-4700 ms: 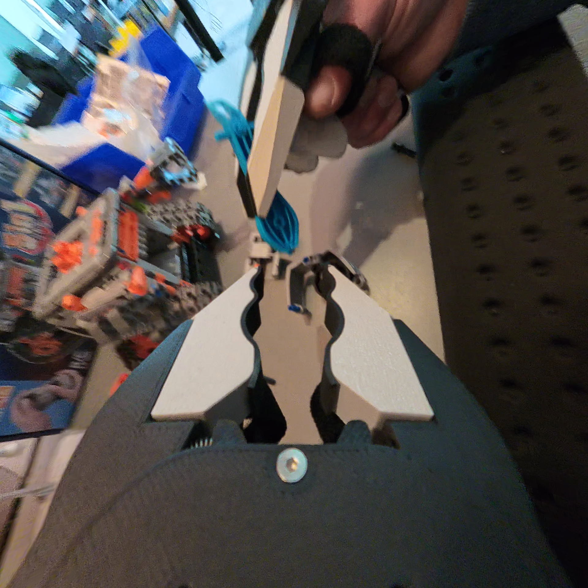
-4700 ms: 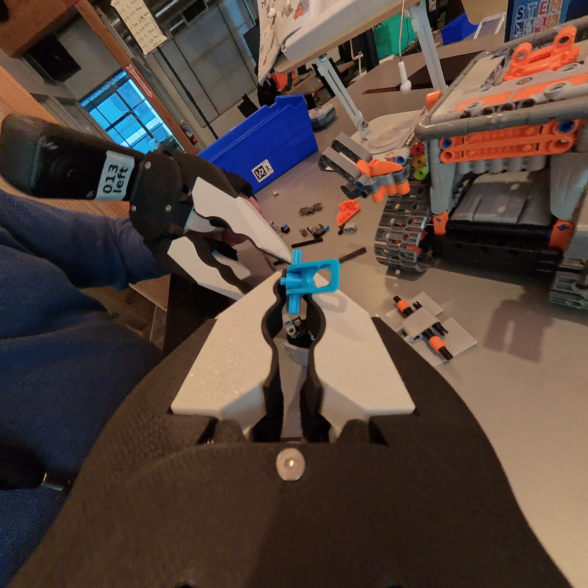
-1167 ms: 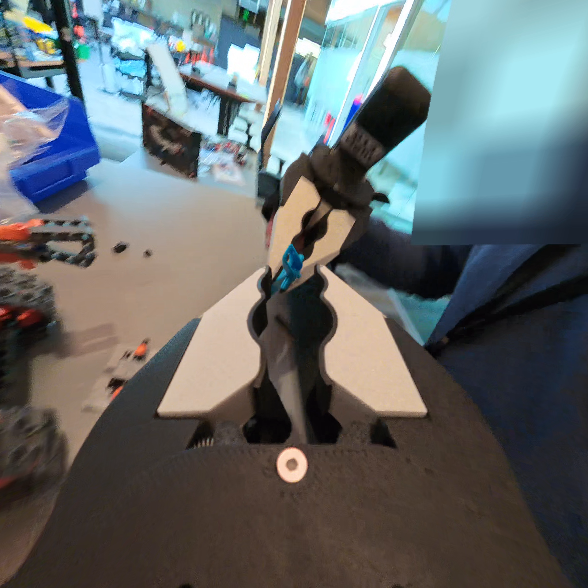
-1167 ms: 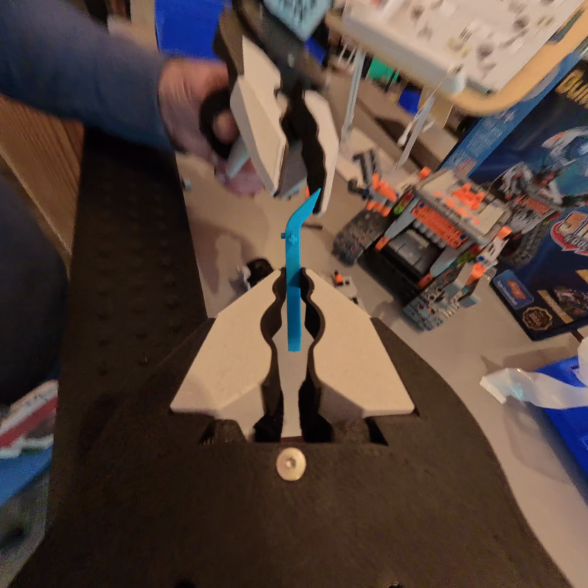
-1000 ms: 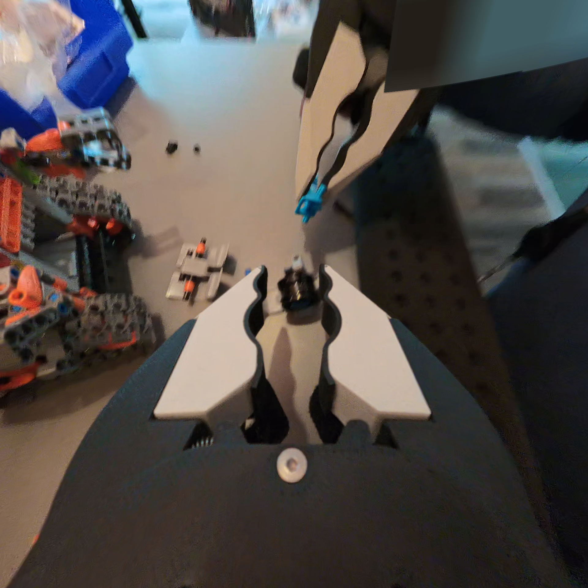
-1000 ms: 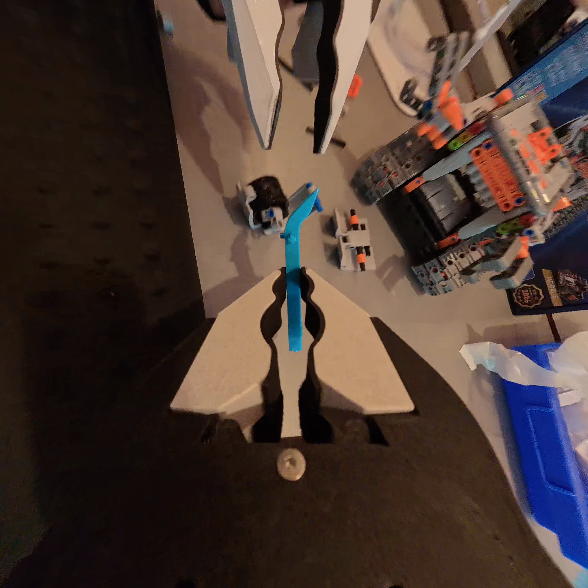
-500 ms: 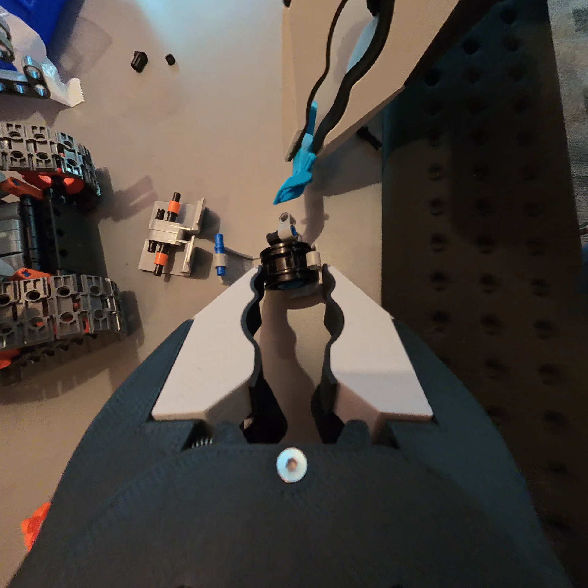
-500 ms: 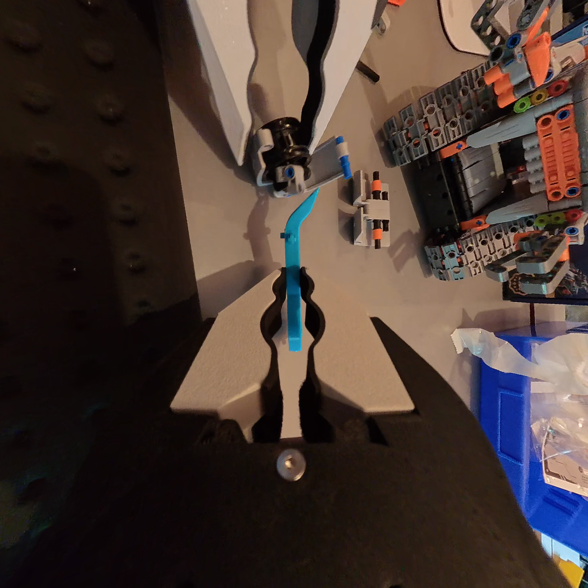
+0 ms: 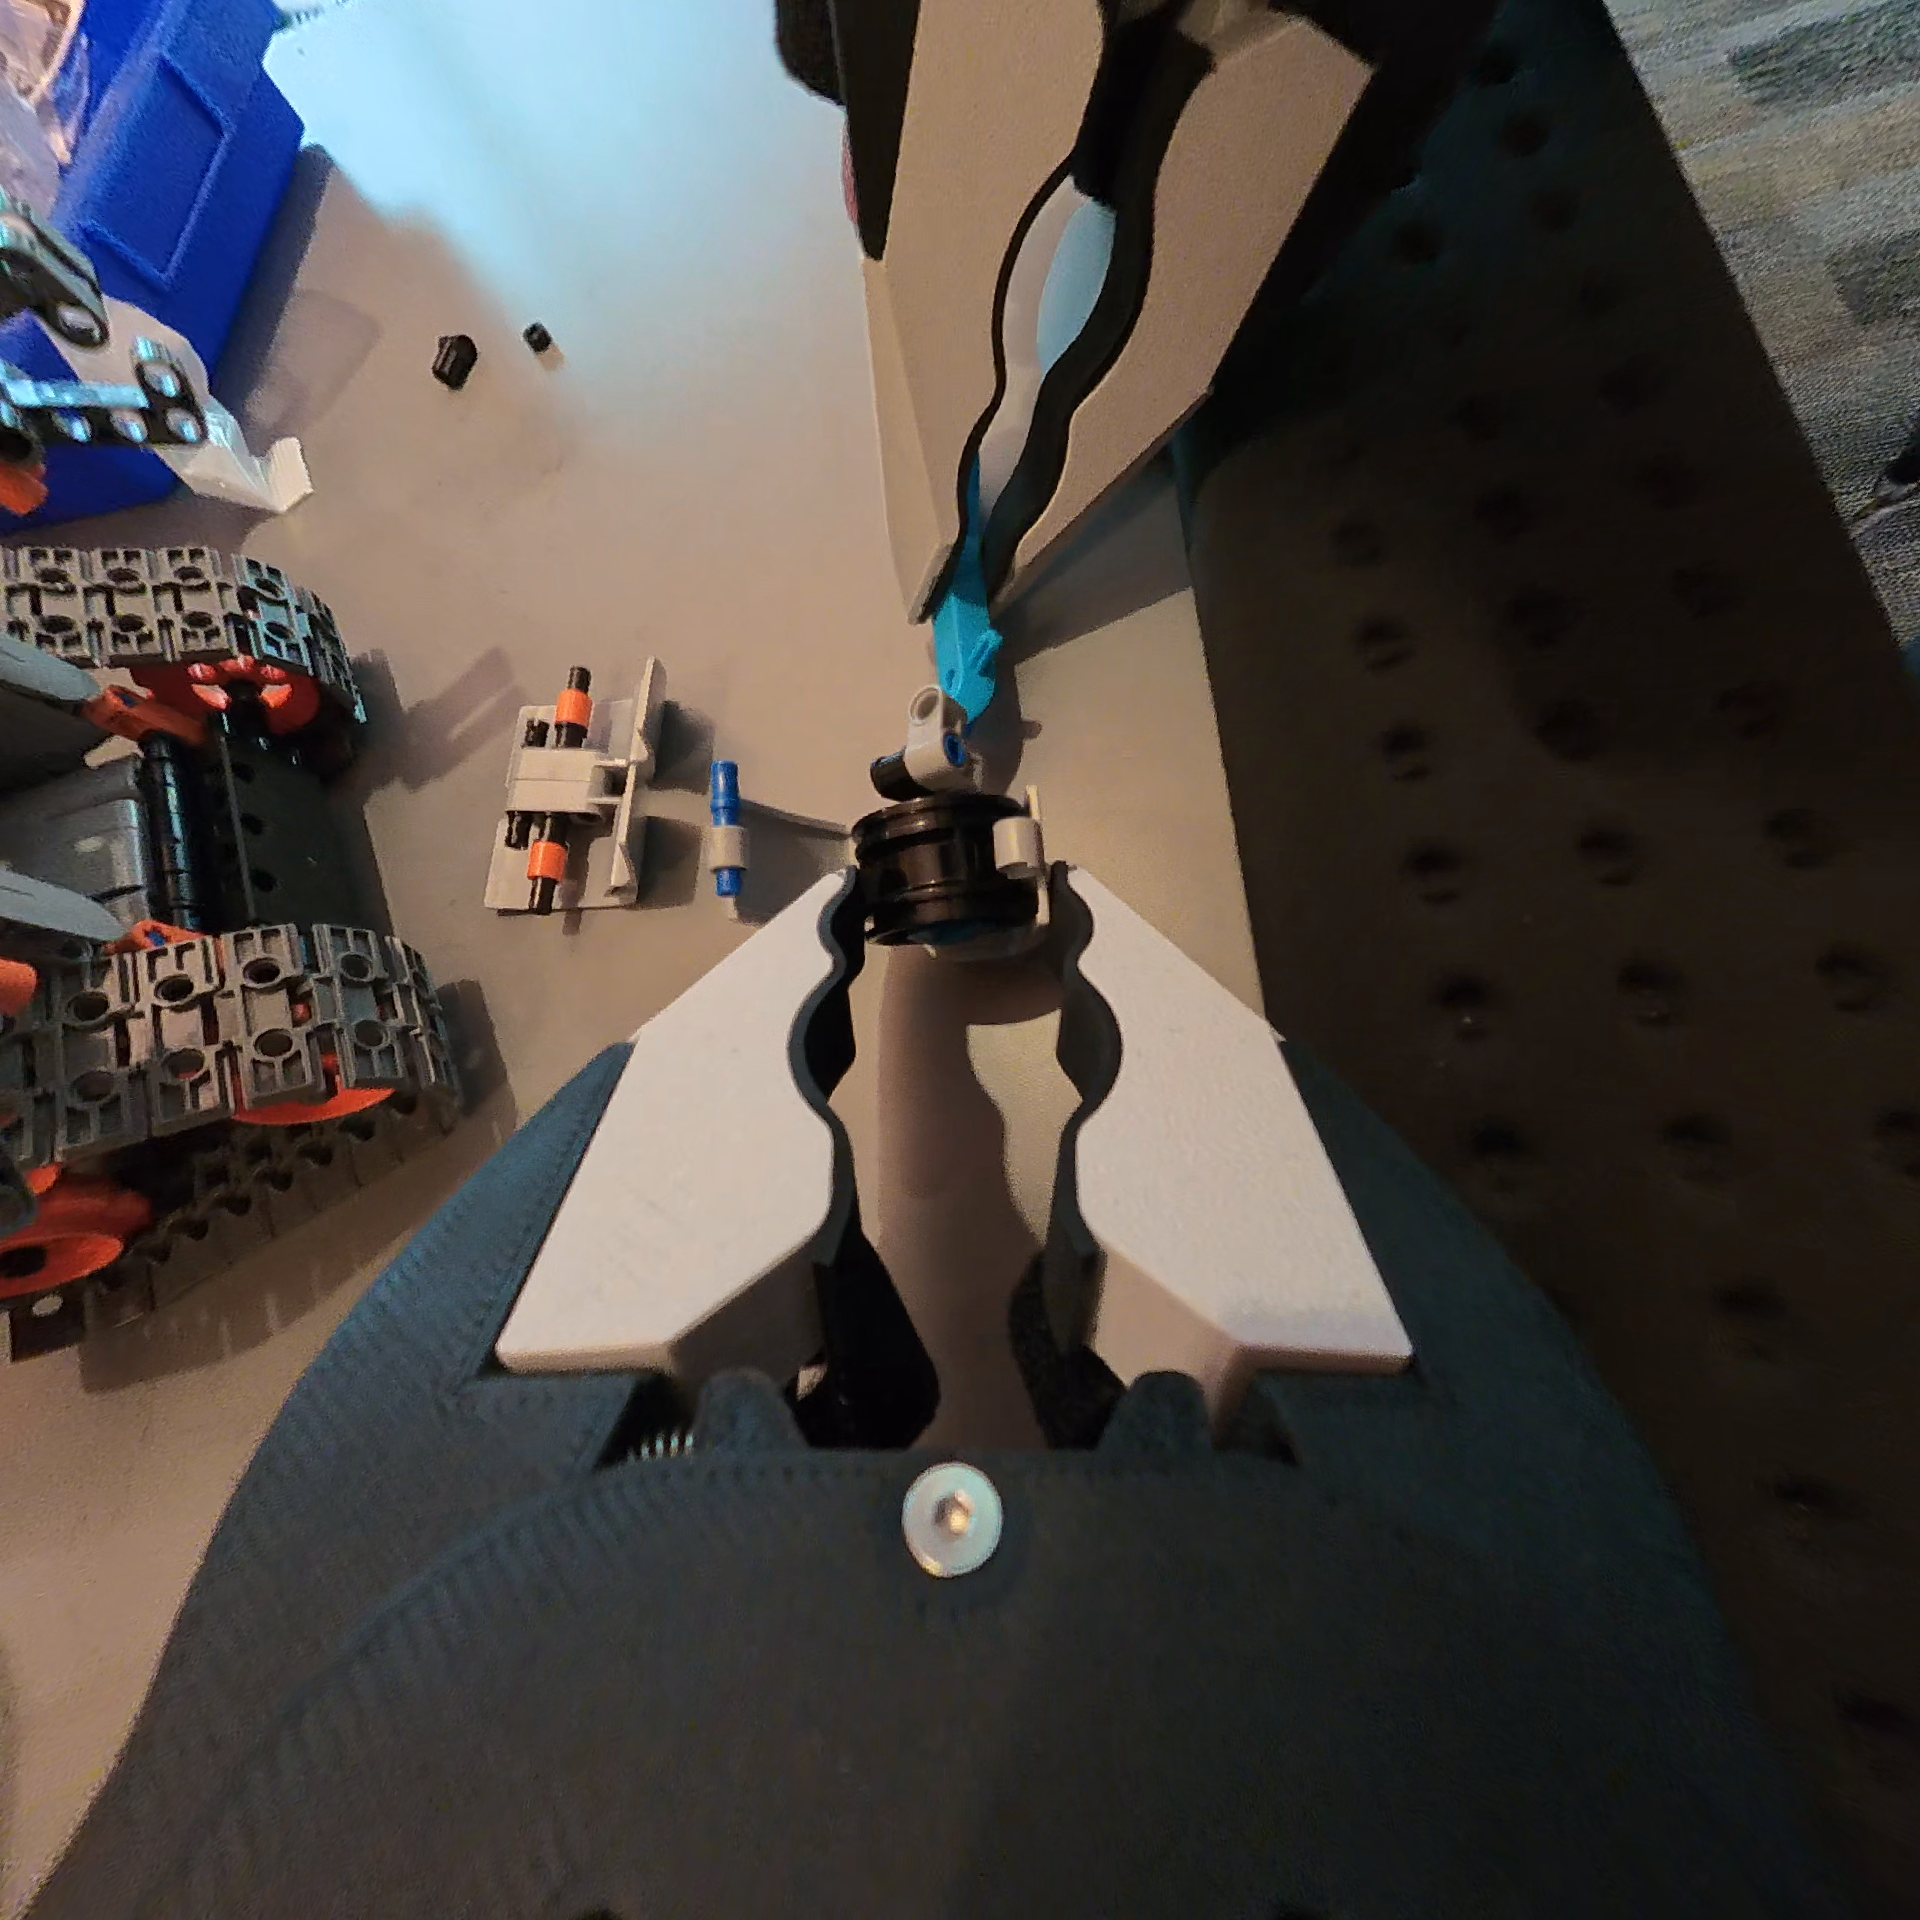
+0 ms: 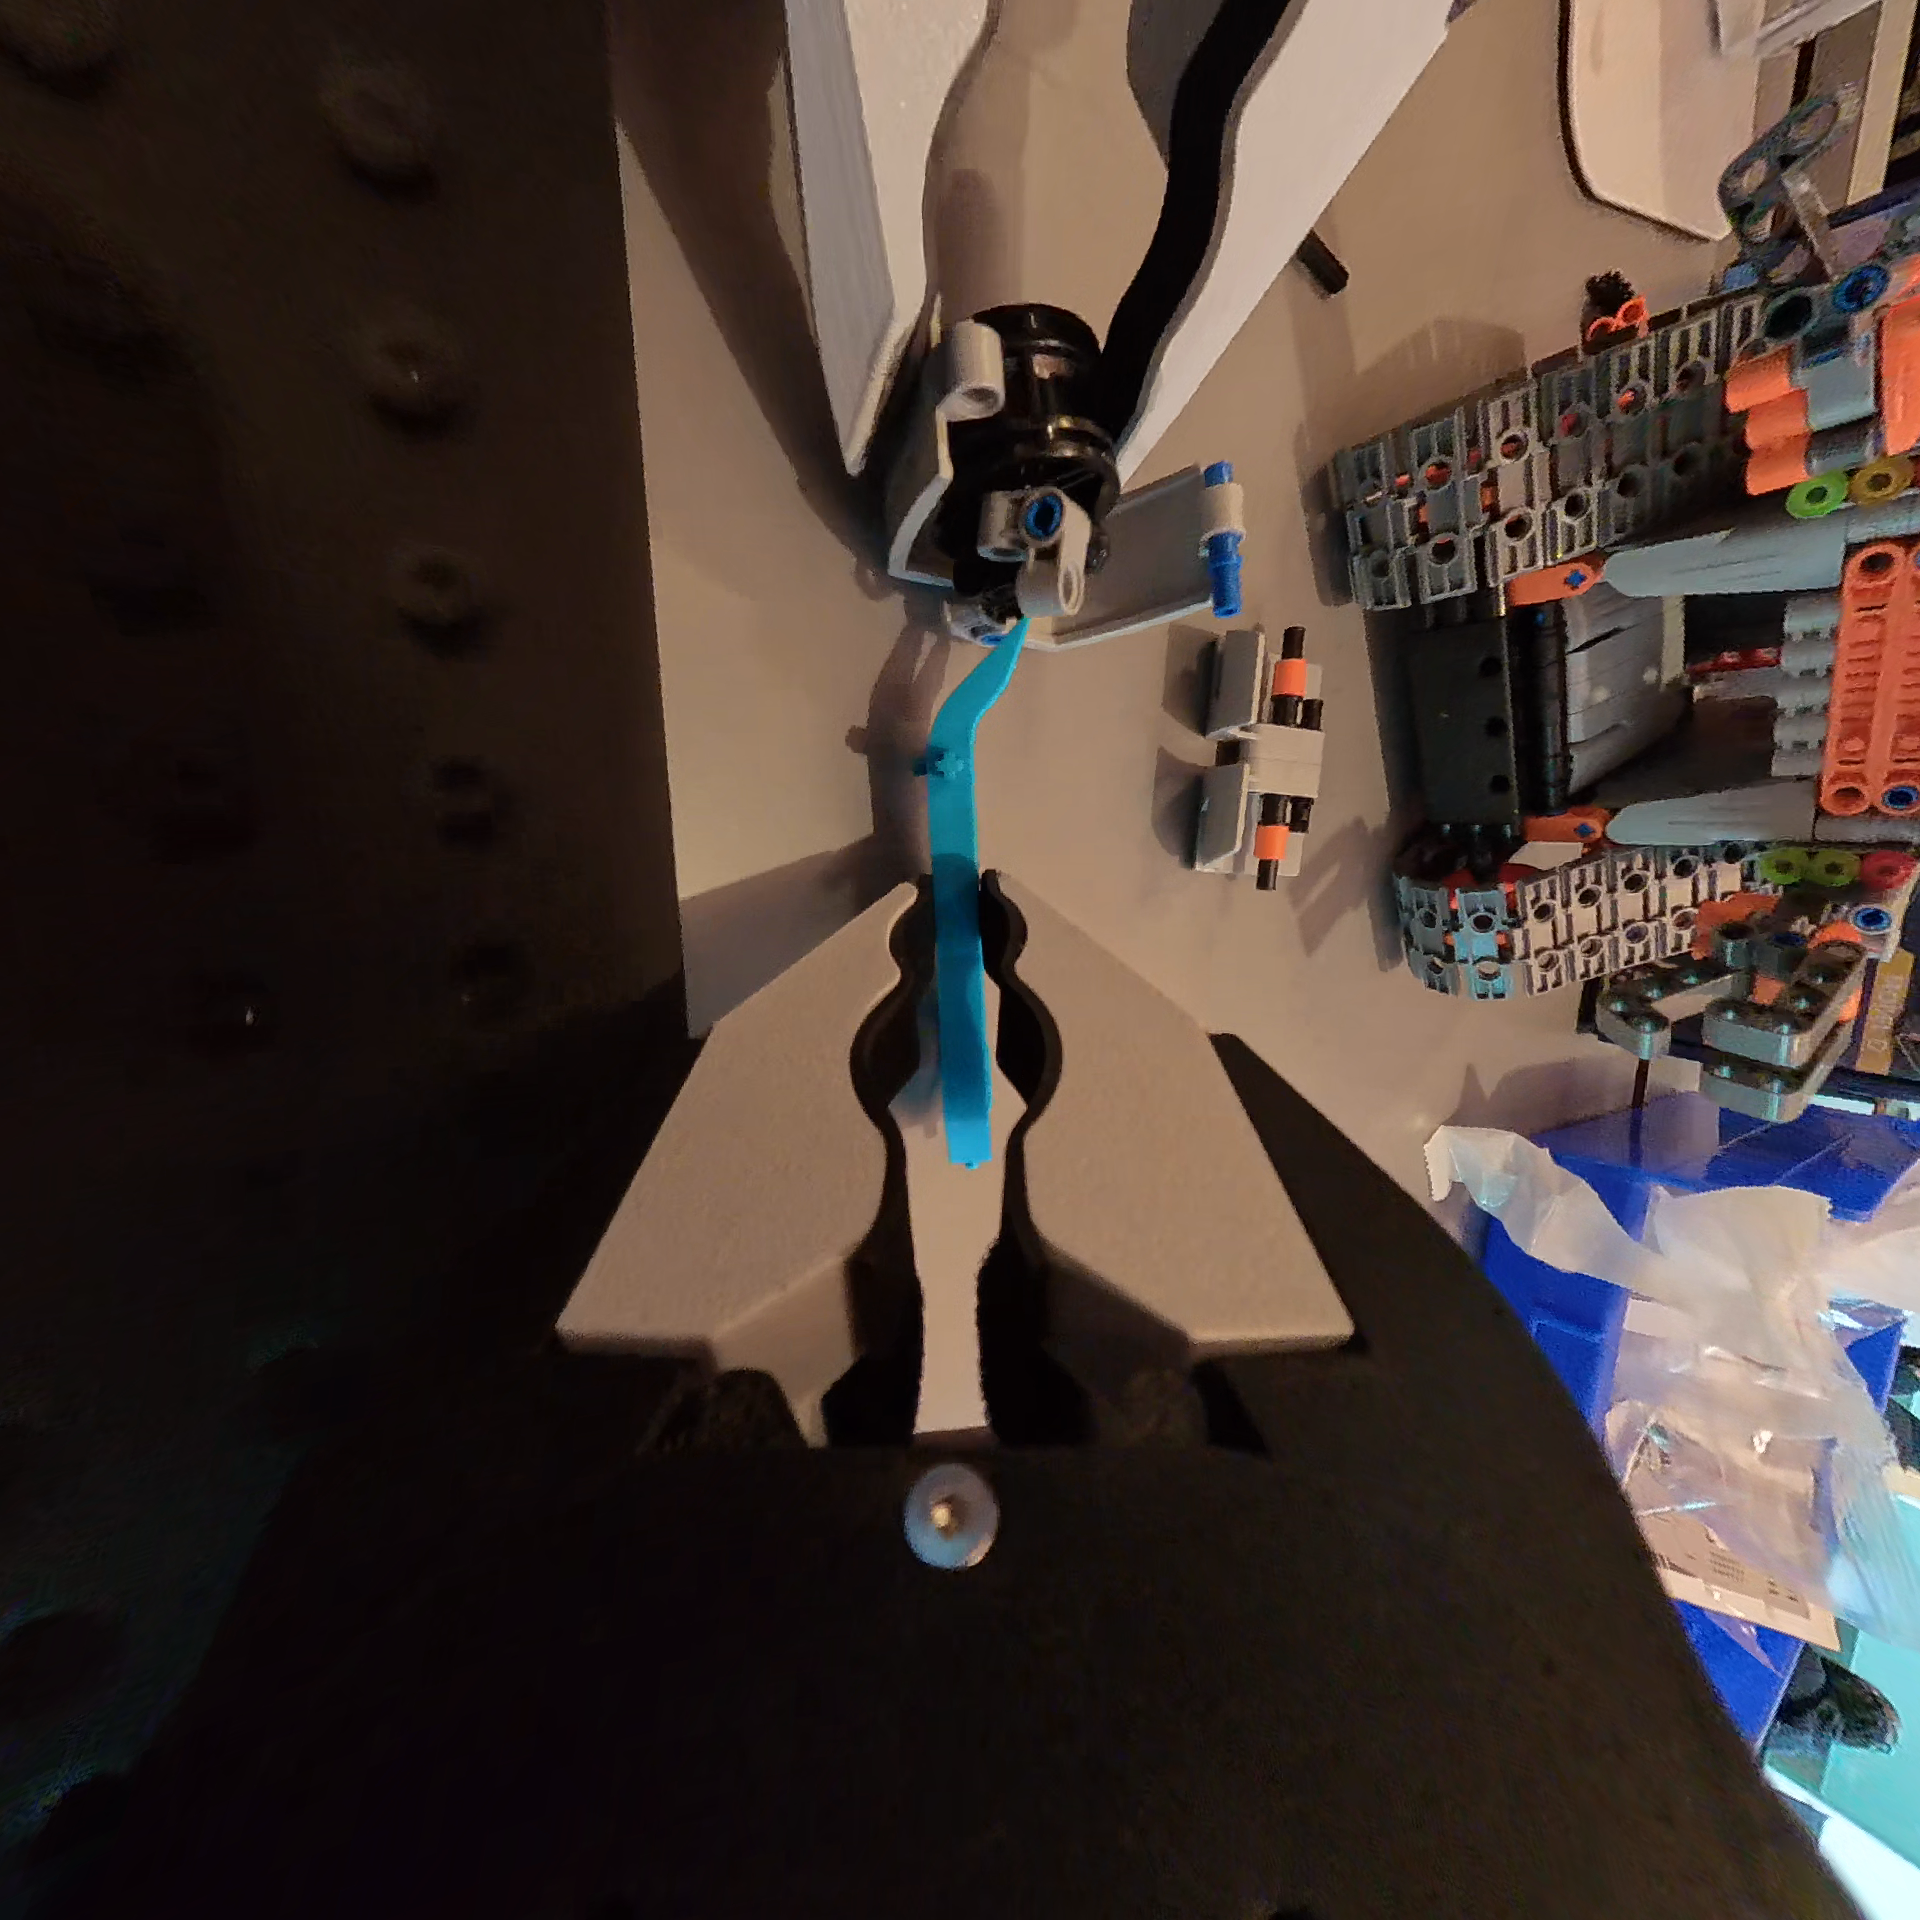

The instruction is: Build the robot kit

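Your left claw (image 9: 951, 883) sits low over the grey worktop (image 9: 644, 520), its two pale fingers set fairly wide with the tips on either side of a small brick sub-assembly built round a black plastic wheel hub (image 9: 940, 868). The hub lies right between the tips; whether the fingers actually press on it, you cannot tell from either view. A light grey connector with a blue pin (image 9: 930, 732) sticks out of the sub-assembly on the side away from the claw.

Your right claw (image 10: 961, 883) is pinched narrow on a thin bright-blue curved plastic blade piece (image 10: 961, 935). The blade runs out past the fingertips, bends, and its far tip reaches the base of the hub sub-assembly (image 10: 1023, 499), touching or just short of it. In the left wrist view the right claw (image 9: 966, 582) comes in from beyond the hub, the blue blade (image 9: 961, 649) pointing at the grey connector.

Beside the hub lies a loose blue-and-grey pin (image 9: 724, 826), then a small grey block with black axles and orange bushes (image 9: 571, 805). Farther out from the hub stands a grey, black and orange tracked brick vehicle (image 9: 187, 935). Beyond that, a blue plastic bin (image 9: 156, 208). On the hub's other side runs a dark studded mat (image 9: 1558, 831).
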Available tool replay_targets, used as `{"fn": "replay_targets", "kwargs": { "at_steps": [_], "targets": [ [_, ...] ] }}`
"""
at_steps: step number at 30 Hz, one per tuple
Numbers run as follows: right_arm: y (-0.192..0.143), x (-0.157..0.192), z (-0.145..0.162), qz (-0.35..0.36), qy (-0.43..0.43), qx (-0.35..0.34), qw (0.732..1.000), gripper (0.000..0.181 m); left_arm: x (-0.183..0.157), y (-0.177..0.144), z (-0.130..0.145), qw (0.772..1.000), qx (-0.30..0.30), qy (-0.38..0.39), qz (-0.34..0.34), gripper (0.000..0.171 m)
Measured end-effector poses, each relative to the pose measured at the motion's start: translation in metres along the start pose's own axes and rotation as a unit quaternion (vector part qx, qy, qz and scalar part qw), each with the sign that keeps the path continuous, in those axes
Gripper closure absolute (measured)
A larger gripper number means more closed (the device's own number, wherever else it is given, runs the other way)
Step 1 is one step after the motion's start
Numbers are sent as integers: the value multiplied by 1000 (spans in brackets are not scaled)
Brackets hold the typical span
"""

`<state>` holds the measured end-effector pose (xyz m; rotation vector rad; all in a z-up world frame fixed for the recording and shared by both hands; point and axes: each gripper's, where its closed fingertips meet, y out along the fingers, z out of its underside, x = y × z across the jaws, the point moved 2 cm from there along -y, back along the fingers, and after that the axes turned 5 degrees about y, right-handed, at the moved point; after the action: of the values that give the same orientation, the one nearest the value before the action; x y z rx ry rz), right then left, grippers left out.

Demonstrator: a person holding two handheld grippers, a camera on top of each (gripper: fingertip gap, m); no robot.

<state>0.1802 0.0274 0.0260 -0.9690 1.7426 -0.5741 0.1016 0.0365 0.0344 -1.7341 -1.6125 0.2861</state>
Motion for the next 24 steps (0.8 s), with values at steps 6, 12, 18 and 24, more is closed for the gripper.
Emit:
{"fn": "replay_targets", "kwargs": {
  "at_steps": [6, 12, 18, 24],
  "targets": [
    [1, 1, -3, 6, 22, -27, 999, 176, 0, 3, 2, 1000, 18, -1, -2, 138],
    [1, 4, -8, 15, 21, -53, 998, 176, -1, 4, 7, 999, 36, 4, -7, 138],
    [1, 6, -11, -7, 35, -80, 996, 174, 2, 3, 9, 999, 39, -3, -4, 138],
    [0, 9, -15, -45, 45, -98, 993, 174, 3, 2, 10, 999, 44, -8, -2, 138]
  ]
}}
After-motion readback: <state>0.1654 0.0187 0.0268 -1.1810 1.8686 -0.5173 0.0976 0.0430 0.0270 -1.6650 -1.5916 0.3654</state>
